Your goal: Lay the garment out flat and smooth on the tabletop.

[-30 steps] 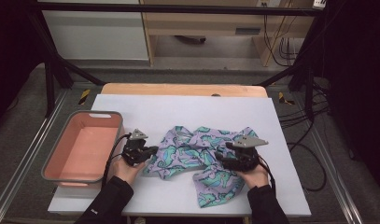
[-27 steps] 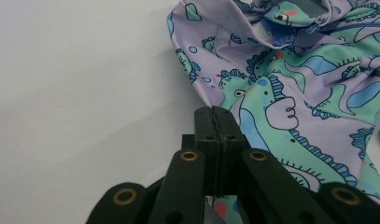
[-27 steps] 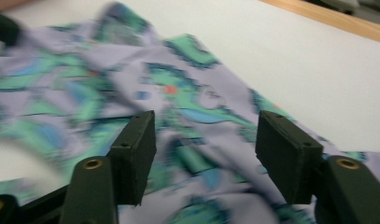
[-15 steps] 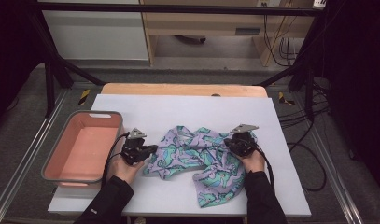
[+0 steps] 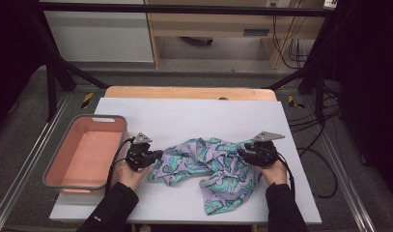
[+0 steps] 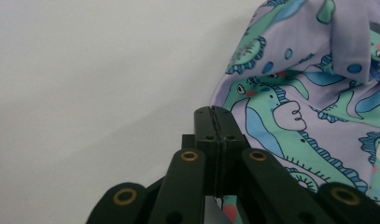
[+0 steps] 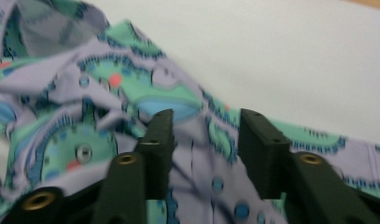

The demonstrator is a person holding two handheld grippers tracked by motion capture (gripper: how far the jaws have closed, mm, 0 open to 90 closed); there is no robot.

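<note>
Left tool (image 6: pixel 214 112): jaws pressed flat together, a scrap of cloth edge showing between them low in the left gripper view; held in the left hand (image 5: pixel 128 175) at the cloth's left end.
Right tool (image 7: pixel 204 122): jaws well apart, standing over a fold of the cloth with fabric between and under them; not pinched on it; held in the right hand (image 5: pixel 275 170) at the cloth's right end.
Cloth (image 5: pixel 213 166): lilac fabric printed with green and blue cartoon creatures, crumpled, lying on the table between the two tools; one flap trailing toward the near edge.
Cloth by the left tool: bunched just to the right of the closed jaws, bare white surface to their left.
Table (image 5: pixel 184 121): white top, wooden strip along the far edge.
Tub (image 5: pixel 59 166): pink inside, grey rim, at the table's left side, just beside the left hand, apart from the cloth.
Cables: black, trailing from each tool back along the forearms.
</note>
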